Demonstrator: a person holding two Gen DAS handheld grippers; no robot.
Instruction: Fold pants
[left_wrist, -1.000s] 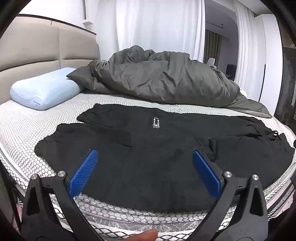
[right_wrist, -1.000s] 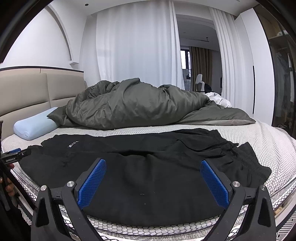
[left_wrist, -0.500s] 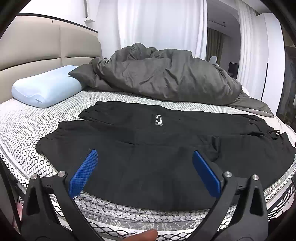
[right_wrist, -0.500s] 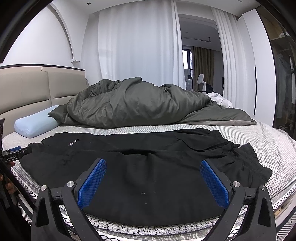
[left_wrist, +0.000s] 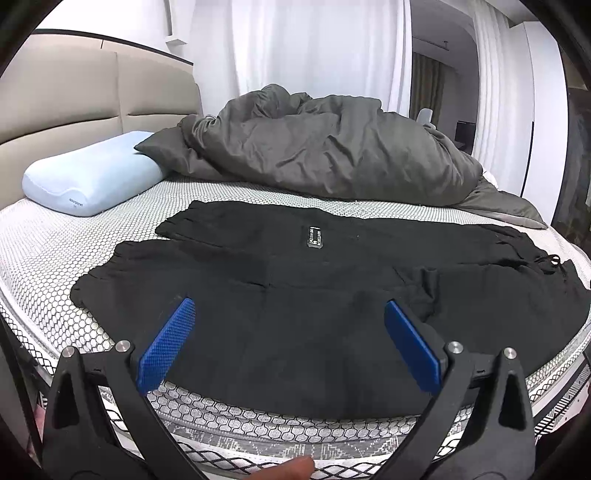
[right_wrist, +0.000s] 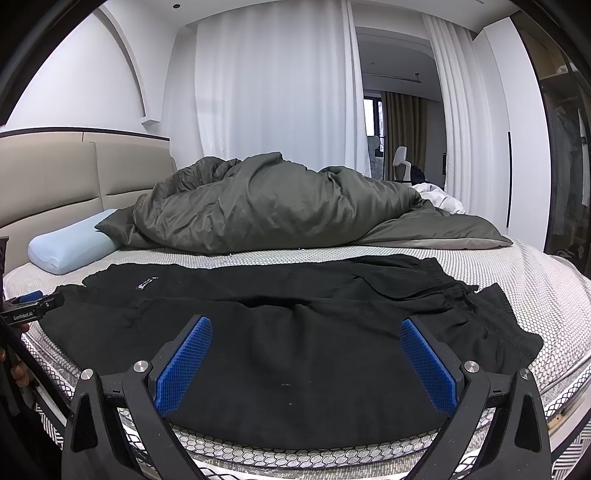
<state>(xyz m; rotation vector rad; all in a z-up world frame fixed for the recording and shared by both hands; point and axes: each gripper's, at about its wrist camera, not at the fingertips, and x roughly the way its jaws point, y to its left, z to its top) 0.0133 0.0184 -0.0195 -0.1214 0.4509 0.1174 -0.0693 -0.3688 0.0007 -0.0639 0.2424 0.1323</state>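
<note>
left gripper (left_wrist: 288, 347) spread, empty | right gripper (right_wrist: 304, 363) spread, empty | black pants (left_wrist: 332, 295) flat on mattress (left_wrist: 48, 254) | pinch near-leg hem and waistband together, lift evenly onto far leg

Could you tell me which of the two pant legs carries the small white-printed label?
The far leg, the one lying closer to the grey duvet, carries the label. The near leg, by the open fingers, is plain black.

Left gripper (left_wrist: 290, 345) and right gripper (right_wrist: 304, 360) both gape wide, empty.
</note>
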